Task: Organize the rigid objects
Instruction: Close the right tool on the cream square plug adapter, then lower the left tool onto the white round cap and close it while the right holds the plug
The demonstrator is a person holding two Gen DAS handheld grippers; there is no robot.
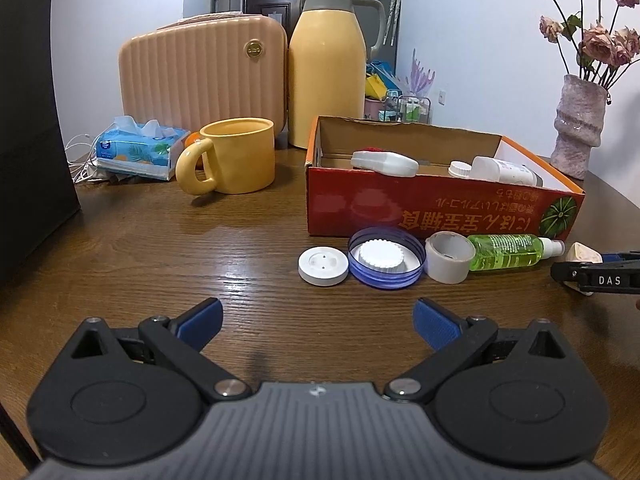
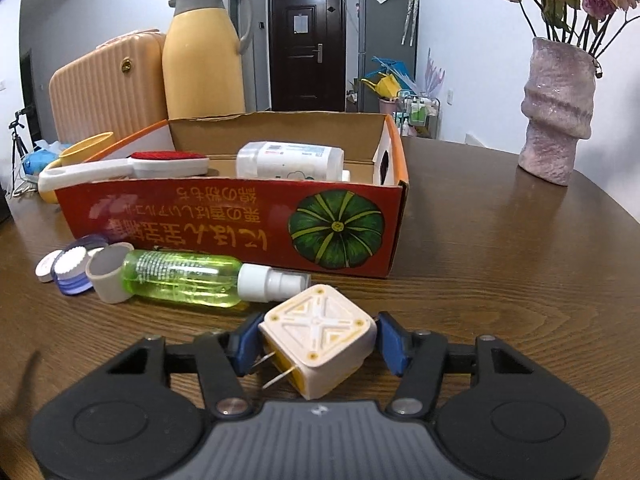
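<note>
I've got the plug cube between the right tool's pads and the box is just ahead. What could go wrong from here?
1. The right tool holds the plug cube skewed, on its corners, prongs toward the tool; it may twist or slip on the lift.
2. The green bottle lies just ahead, against the box; a low path could knock it rolling.
3. The box already holds a white bottle and brush, so a drop may bounce off them.

Matched black plastic builds on left gripper [image 1: 316,316] and right gripper [image 2: 316,344]: ribbed grey centre plates, round black housings, silver pivot screws, textured blue pads [image 1: 204,318]. Bore white "DAS" lettering on one side.
</note>
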